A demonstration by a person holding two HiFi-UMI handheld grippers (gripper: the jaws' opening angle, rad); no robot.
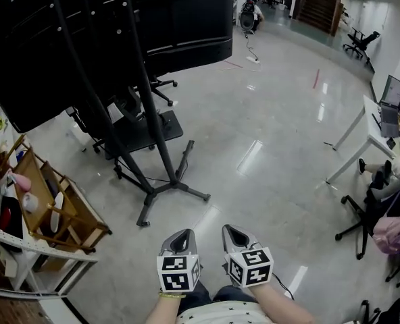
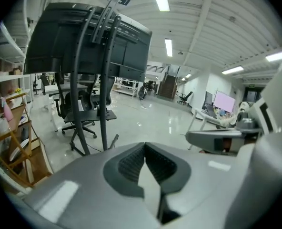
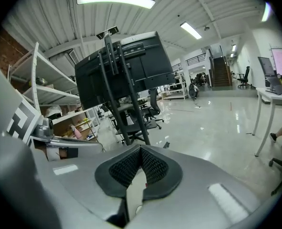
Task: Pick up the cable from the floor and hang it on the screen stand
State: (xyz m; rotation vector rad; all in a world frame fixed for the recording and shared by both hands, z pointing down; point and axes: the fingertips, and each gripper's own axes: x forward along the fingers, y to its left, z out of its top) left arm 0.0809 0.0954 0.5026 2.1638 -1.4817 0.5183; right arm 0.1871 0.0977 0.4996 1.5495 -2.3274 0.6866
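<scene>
The screen stand (image 1: 161, 147) rises on black poles at the left, carrying a big black screen (image 1: 119, 25); its legs spread on the grey floor. A thin black cable (image 1: 153, 179) lies by the stand's base, and another loose cable (image 1: 252, 49) lies far off at the top. My left gripper (image 1: 182, 235) and right gripper (image 1: 235, 232) sit side by side at the bottom edge, well short of the stand, both shut and holding nothing. The left gripper (image 2: 145, 150) faces the stand (image 2: 105, 80). The right gripper (image 3: 141, 152) also looks toward the stand (image 3: 126, 104).
A wooden rack (image 1: 58, 211) with small items stands at the left beside a white shelf (image 1: 11, 248). A black office chair (image 1: 136, 123) sits behind the stand. A white desk (image 1: 362, 123), a seated person's legs (image 1: 382, 174) and a chair (image 1: 362, 228) are at the right.
</scene>
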